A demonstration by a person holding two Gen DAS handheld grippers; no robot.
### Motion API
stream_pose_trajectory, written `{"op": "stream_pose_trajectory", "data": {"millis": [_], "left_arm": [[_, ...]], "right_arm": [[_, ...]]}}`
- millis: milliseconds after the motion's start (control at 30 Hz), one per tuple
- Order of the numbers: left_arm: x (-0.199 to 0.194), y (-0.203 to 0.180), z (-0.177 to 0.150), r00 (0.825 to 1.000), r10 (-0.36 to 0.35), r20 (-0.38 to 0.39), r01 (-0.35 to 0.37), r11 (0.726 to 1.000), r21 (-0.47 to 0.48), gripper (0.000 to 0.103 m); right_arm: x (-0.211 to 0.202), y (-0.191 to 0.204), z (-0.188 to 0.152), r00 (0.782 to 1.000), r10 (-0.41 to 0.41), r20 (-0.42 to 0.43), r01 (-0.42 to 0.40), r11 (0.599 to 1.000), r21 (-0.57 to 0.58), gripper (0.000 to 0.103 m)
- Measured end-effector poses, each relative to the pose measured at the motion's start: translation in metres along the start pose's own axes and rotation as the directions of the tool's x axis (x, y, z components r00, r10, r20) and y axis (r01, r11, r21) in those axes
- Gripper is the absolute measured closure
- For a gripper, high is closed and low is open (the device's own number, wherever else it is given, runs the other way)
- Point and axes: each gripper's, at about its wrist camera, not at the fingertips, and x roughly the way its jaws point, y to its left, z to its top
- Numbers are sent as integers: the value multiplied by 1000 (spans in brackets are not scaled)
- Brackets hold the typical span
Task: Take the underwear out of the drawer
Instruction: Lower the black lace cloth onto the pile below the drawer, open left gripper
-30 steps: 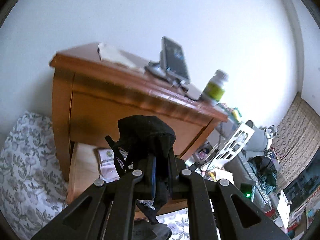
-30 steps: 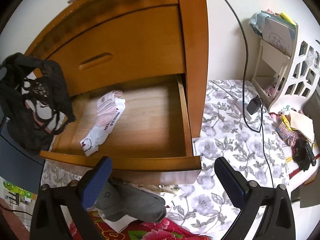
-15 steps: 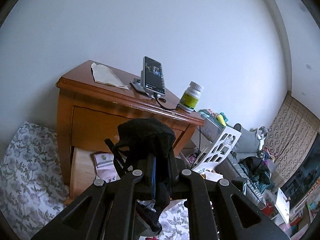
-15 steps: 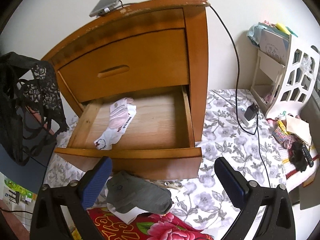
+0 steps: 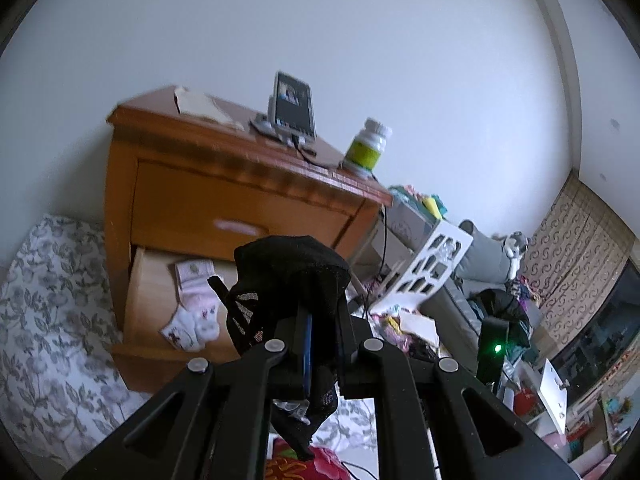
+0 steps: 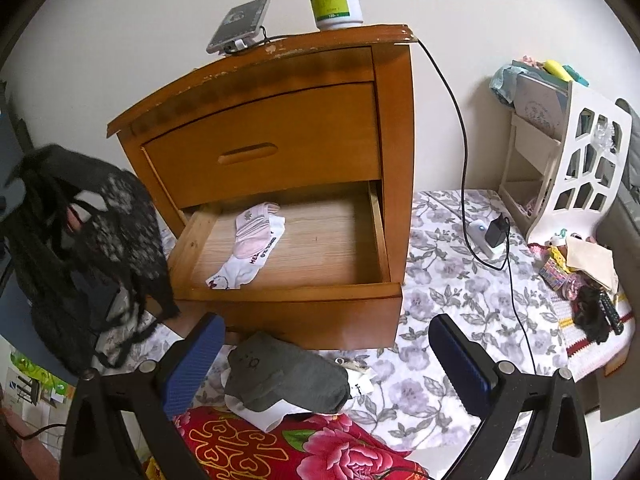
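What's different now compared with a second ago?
Both grippers have backed away from the nightstand, so more of it shows. The left gripper has kept its fingers shut on the black underwear, carrying it clear of the open drawer. The right gripper stayed open and empty; the socks stayed inside.

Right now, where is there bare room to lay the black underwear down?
Free: floral sheet between drawer and white rack, crossed by one cable; drawer floor right of the white socks. Crowded: near the grey sock and the clutter below the rack.

black lace underwear [image 6: 80,240], orange-brown drawer [image 6: 296,292]
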Motion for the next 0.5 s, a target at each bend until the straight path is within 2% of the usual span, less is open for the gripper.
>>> {"op": "stream_pose_trajectory", "data": {"millis": [233,500], "left_arm": [[28,-4,-20,995,-6,-99,6,1000,-7,94],[64,4,-41,979,6,-205,-11,1000,-25,94]], "right_arm": [[-6,1,-3,1000,3,5,-3,1000,-4,0],[-3,-2,-4,1000,-1,-4,1,1000,2,0]]}}
